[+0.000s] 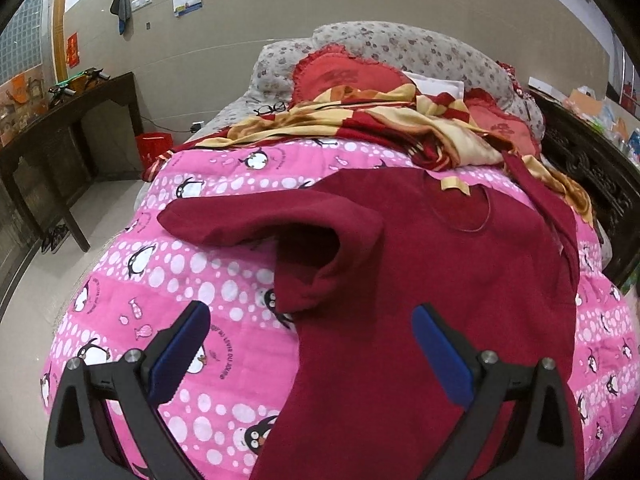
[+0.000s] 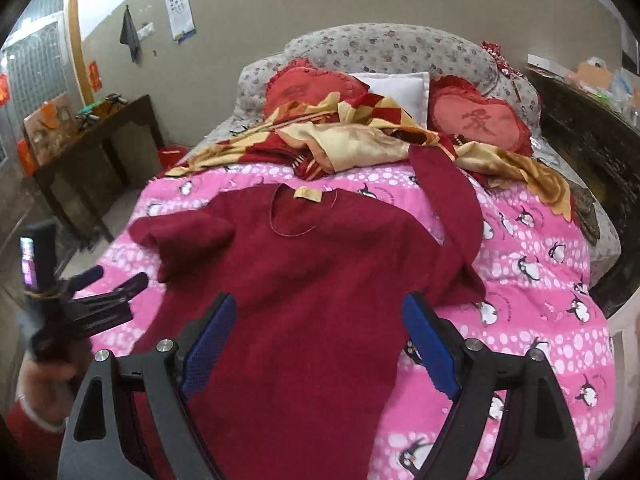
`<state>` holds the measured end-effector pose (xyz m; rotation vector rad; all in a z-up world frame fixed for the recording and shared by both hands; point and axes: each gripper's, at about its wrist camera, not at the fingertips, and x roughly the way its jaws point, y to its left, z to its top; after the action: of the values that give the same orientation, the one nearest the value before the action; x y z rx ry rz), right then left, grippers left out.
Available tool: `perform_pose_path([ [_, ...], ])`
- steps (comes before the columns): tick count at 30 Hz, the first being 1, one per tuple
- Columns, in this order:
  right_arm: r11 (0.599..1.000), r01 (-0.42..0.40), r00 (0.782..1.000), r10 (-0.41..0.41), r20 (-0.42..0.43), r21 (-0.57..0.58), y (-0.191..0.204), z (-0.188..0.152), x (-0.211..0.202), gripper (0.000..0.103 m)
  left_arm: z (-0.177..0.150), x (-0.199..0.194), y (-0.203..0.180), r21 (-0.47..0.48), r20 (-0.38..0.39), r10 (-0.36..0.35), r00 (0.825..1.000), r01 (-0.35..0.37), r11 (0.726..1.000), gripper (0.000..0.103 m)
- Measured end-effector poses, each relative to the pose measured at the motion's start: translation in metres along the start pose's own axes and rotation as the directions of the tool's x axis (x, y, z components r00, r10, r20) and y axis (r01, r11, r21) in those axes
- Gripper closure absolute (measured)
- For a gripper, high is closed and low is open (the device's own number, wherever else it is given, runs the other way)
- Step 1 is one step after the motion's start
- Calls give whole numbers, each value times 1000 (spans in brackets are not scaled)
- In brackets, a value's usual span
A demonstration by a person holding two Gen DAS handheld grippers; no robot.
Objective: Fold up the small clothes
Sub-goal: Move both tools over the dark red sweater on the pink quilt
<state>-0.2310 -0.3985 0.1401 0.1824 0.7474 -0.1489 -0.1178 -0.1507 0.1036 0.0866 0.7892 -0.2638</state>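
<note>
A dark red long-sleeved top (image 1: 440,264) lies spread on a pink penguin quilt (image 1: 180,280), neck with a yellow label at the far end. Its left sleeve (image 1: 240,220) lies folded across towards the body. My left gripper (image 1: 312,320) is open and empty, just above the top's left side. In the right wrist view the top (image 2: 300,280) fills the middle, its right sleeve (image 2: 448,200) bent up towards the pillows. My right gripper (image 2: 320,316) is open and empty above the top's lower half. The left gripper (image 2: 116,280) shows at the left, held in a hand.
A red and yellow blanket (image 2: 360,136) lies bunched beyond the top. Heart-shaped red cushions (image 2: 476,124) and a white pillow (image 2: 396,84) lean on the floral headboard. Glasses (image 1: 272,109) lie on the bed. A dark wooden table (image 1: 68,128) stands left; a dark cabinet (image 2: 592,140) stands right.
</note>
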Motion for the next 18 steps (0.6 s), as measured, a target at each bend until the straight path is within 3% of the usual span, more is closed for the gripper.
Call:
perform_pose_path([
  [7,999,53,998,-54,-38,-2,-1,-2,32,0,0,11,-3,-14,-21,-10,1000,10,1000,0],
  [18,998,68,996,-67,-63,16,-2,0,57,0,3,20,-4,-23,-32,-6,999,5,1000,0],
])
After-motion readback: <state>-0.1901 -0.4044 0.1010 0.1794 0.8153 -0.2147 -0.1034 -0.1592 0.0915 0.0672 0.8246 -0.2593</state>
